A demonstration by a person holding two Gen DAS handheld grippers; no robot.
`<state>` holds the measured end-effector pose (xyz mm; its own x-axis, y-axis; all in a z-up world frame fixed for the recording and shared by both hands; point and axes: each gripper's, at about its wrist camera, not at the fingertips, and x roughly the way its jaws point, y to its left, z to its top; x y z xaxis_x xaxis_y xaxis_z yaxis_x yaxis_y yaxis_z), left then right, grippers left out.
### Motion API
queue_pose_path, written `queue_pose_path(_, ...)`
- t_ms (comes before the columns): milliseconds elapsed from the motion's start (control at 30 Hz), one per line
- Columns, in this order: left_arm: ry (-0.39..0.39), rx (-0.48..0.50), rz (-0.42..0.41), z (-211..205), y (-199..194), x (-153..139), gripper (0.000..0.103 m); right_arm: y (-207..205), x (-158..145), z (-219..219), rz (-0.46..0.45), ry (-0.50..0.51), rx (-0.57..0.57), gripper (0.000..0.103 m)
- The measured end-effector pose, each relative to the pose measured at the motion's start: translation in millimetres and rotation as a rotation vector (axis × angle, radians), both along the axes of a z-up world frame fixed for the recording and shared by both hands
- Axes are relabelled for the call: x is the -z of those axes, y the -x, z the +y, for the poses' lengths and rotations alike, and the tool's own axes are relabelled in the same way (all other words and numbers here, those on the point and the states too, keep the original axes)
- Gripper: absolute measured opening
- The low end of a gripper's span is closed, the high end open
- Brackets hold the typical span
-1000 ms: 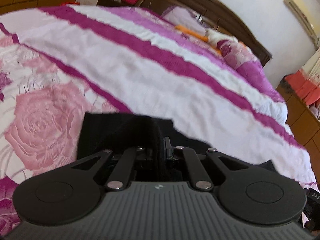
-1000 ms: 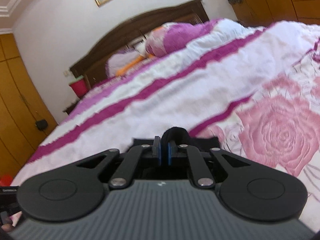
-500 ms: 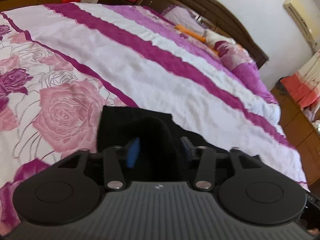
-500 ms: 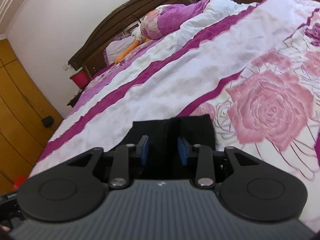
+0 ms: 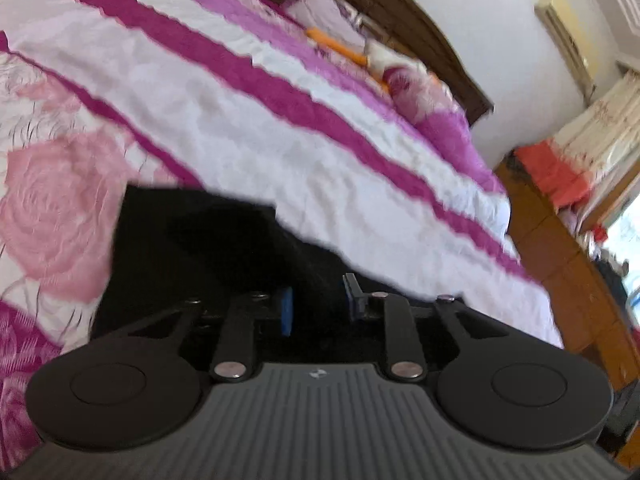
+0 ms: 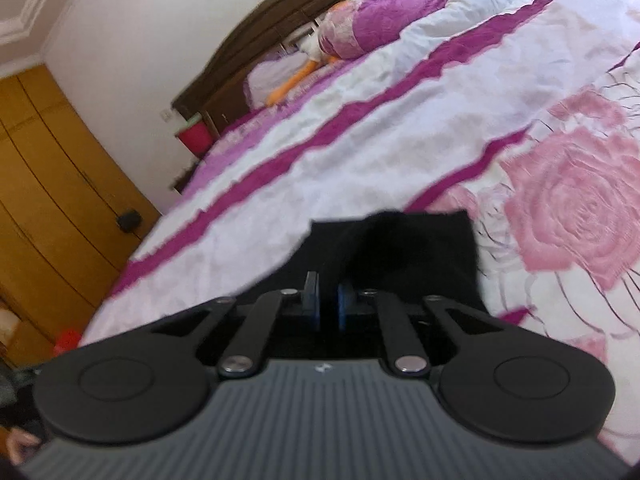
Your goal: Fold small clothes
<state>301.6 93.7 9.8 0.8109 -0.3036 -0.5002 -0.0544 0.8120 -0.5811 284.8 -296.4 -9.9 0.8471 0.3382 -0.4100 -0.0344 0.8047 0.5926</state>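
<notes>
Two tools over one black garment [image 5: 192, 240] on a bed. Left tool [image 5: 316, 306]: blue pads [image 5: 286, 310] spread apart, nothing clamped, dark cloth lying beneath and between them. Right tool [image 6: 328, 304]: pads [image 6: 343, 304] drawn close, pinching a raised fold of the black garment [image 6: 400, 248]. Garment flat on the bedspread [image 5: 248, 120] directly ahead of both tools, at 12 o'clock. Large pink rose print [image 6: 576, 208] at 2 o'clock from the right tool. Dark wooden headboard [image 6: 288, 24] and purple pillow [image 6: 380, 20] at 12 o'clock, far off. Yellow wardrobe [image 6: 52, 184] at 10 o'clock.
</notes>
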Motion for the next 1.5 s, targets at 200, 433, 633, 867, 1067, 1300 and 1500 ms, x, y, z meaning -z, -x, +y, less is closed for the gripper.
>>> queue_pose_path(200, -0.076, -0.137, 0.004, 3.2, -28.3, -10.3, 0.034, -27.0, -9.2, -2.7, -0.026, -0.028, 0.077, 0.014)
queue_pose_path(433, -0.136, -0.158, 0.032, 11.6, -43.2, -1.2, 0.044, -57.8, 12.0, -3.3, 0.056, 0.006, 0.122, 0.023)
queue_pose_path(633, -0.161, -0.191, 0.027, 21.9, -37.9, -5.7, 0.054, -51.0, 11.1, -9.8, 0.044, -0.034, 0.118, 0.044)
queue_pose_path(867, -0.197, -0.188, -0.016, 30.4, -12.5, -31.8, 0.056, -14.5, -19.0, -17.2, -0.052, 0.014, 0.111, 0.059)
queue_pose_path(1067, -0.293, -0.165, -0.012, 27.1, 18.7, -43.5, 0.056, 19.0, -26.7, -27.4, -0.043, 0.116, 0.135, 0.059)
queue_pose_path(1300, -0.351, -0.112, 0.055, 21.0, 55.7, -36.9, 0.057, 52.1, -16.1, -40.2, -0.003, 0.182, 0.160, 0.059)
queue_pose_path(1500, -0.419, -0.078, 0.114, 12.8, 79.8, -23.4, 0.058, 72.7, -3.8, -43.6, 0.017, 0.171, 0.143, 0.059)
